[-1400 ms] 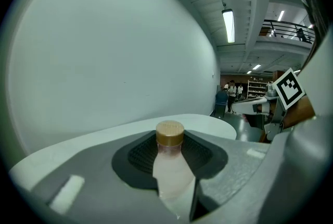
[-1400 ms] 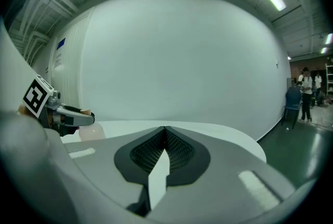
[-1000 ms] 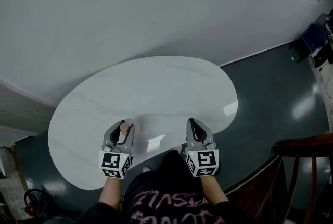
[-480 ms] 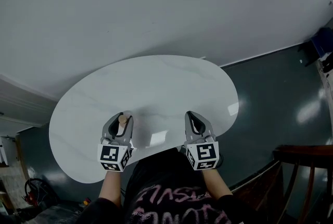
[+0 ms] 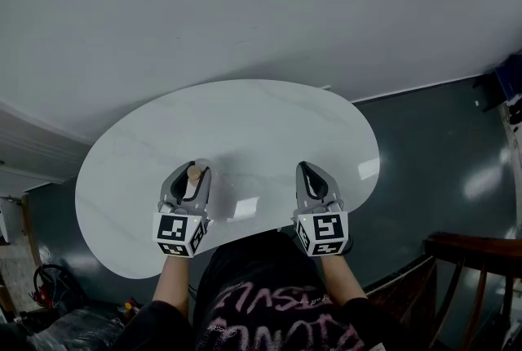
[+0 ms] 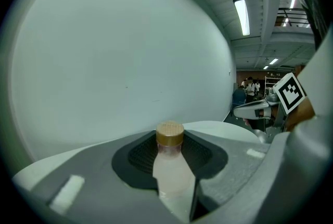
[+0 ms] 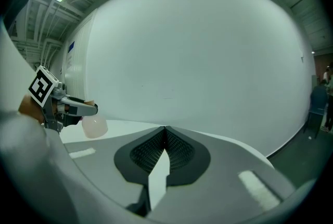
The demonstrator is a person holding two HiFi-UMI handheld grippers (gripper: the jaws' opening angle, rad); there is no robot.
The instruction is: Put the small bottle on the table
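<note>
The small bottle (image 6: 171,171), pale and cloudy with a gold-brown cap, stands upright between the jaws of my left gripper (image 5: 189,182), which is shut on it. In the head view only its cap and neck (image 5: 194,175) show, above the white kidney-shaped table (image 5: 245,129) near its front edge. From the right gripper view the bottle's rounded bottom (image 7: 95,126) hangs below the left jaws, a little above the tabletop. My right gripper (image 5: 311,180) is shut with nothing in it, held over the table's front right part.
A large white wall (image 5: 245,6) rises behind the table. Dark green floor (image 5: 440,145) lies to the right, with a dark wooden railing (image 5: 473,251) at lower right. My torso in a dark printed shirt (image 5: 261,308) is against the table's front edge.
Both grippers have kept their grip and spacing. The camera has shifted slightly, and the grippers sit a little farther over the table than one second ago.
</note>
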